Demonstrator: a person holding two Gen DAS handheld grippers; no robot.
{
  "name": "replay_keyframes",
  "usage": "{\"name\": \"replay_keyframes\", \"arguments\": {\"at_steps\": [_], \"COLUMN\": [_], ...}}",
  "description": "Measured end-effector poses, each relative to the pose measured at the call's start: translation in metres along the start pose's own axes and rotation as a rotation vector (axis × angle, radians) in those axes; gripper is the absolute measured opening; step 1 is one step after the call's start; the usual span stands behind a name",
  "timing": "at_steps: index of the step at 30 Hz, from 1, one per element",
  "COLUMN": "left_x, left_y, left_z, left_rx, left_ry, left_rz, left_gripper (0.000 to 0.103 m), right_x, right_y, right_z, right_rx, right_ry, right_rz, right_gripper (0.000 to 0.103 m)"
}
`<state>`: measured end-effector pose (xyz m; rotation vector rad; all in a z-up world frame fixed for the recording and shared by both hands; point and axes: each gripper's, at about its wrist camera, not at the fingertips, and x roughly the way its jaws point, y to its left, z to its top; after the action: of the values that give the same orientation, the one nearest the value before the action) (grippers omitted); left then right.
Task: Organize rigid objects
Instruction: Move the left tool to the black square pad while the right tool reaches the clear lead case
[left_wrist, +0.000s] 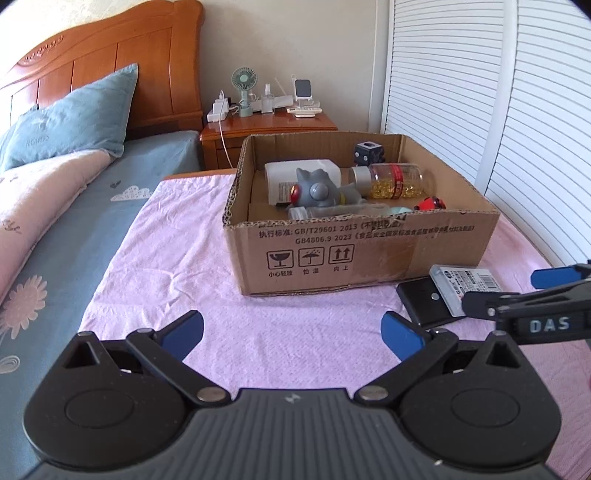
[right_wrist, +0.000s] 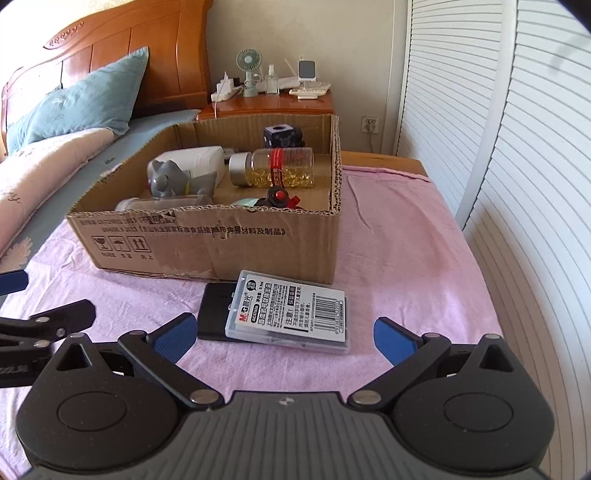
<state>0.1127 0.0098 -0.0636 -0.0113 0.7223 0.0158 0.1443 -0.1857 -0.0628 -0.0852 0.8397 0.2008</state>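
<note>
A cardboard box (right_wrist: 218, 240) stands on a pink cloth (right_wrist: 388, 229) that covers the work surface, beside a bed with a blue pillow (left_wrist: 74, 118) and a wooden headboard (left_wrist: 110, 48). Behind the box, a wooden nightstand (left_wrist: 266, 129) carries a small green fan (left_wrist: 243, 90), a white power strip (left_wrist: 218, 110) and a phone on a stand (left_wrist: 303, 90). White louvred doors (right_wrist: 517, 147) run along the right side.

The box holds a clear capsule bottle with a red label (right_wrist: 273, 168), lying on its side; a white plastic bottle (left_wrist: 295, 181); a grey toy figure (left_wrist: 319, 188); a dark cube (right_wrist: 282, 136); and a small red toy (right_wrist: 277, 197). Its near wall stands between both grippers and these contents.

Readable print on the box front includes "GB/T29601 2013" and "GB4806.9 2023", plus three handling pictograms. In front of the box, a clear plastic case (right_wrist: 291, 314) with an "M&G" label and a barcode lies partly on top of a flat black device (right_wrist: 216, 314). The left-wrist view shows "DAS" on the right gripper's body.

The right gripper (right_wrist: 284, 336) is spread wide and holds nothing; the case lies between its blue fingertips (right_wrist: 175, 334), with no visible contact. The left gripper (left_wrist: 291, 332) is also spread wide, holding nothing, over bare cloth
</note>
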Motion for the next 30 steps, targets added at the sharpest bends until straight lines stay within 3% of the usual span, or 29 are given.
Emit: {"name": "replay_keyframes", "arguments": {"at_steps": [10, 25, 30], "left_x": [0.012, 0.015, 0.013], "left_y": [0.005, -0.004, -0.005], "left_z": [-0.002, -0.004, -0.004], "left_rx": [-0.023, -0.013, -0.012], "left_ry": [0.035, 0.053, 0.051], "left_rz": [-0.005, -0.043, -0.051], "left_gripper": [0.102, 0.102, 0.102], "right_x": [0.040, 0.037, 0.043], "right_y": [0.003, -0.028, -0.029], "right_z": [0.007, 0.003, 0.000], "right_rx": [-0.026, -0.002, -0.065], "right_ry": [0.044, 0.026, 0.041], "right_rz": [-0.056, -0.143, -0.213], "right_gripper": [0.103, 0.103, 0.103]}}
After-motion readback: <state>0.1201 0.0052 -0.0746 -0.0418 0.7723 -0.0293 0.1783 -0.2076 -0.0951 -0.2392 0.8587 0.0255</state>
